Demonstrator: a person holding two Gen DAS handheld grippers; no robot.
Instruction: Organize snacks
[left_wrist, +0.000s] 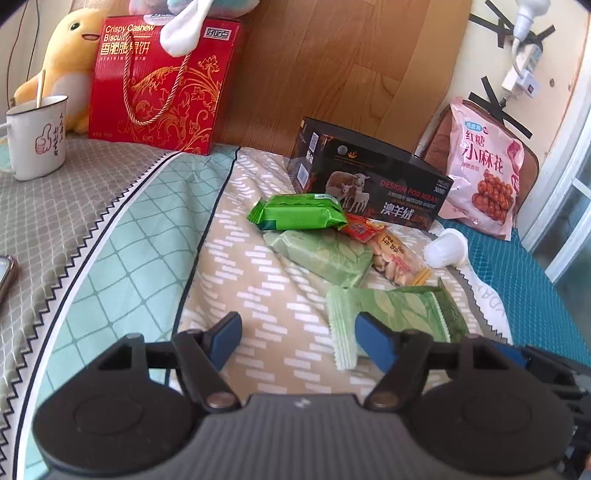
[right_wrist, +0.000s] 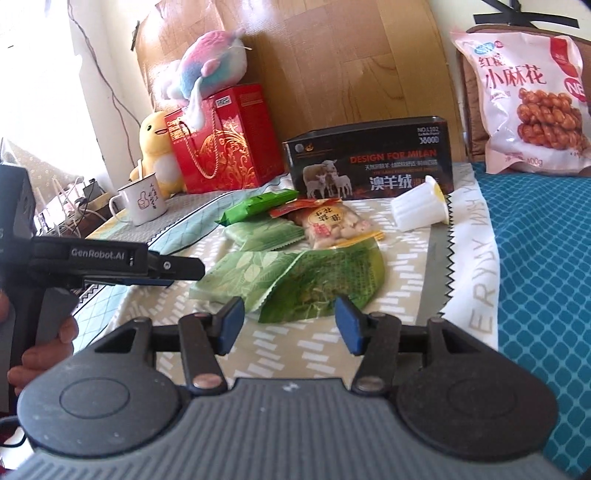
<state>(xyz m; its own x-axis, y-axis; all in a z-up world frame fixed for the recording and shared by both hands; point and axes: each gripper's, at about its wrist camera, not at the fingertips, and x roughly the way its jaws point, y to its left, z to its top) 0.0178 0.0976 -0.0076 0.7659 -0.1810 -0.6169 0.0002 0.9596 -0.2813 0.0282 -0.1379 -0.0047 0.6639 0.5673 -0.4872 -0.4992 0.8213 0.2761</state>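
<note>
The snack packets (left_wrist: 325, 236) lie heaped on the bed (left_wrist: 258, 295) just in front of the black box (left_wrist: 369, 181). Nearer than the box, the left claw (left_wrist: 295, 339) and right claw (right_wrist: 290, 325) both stand apart, gripping nothing.

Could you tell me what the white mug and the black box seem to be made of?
White mug: probably enamelled metal, judging by its thin dark rim and glossy white coat. Black box: likely printed cardboard, with crisp folded edges and a slight sheen.
</note>
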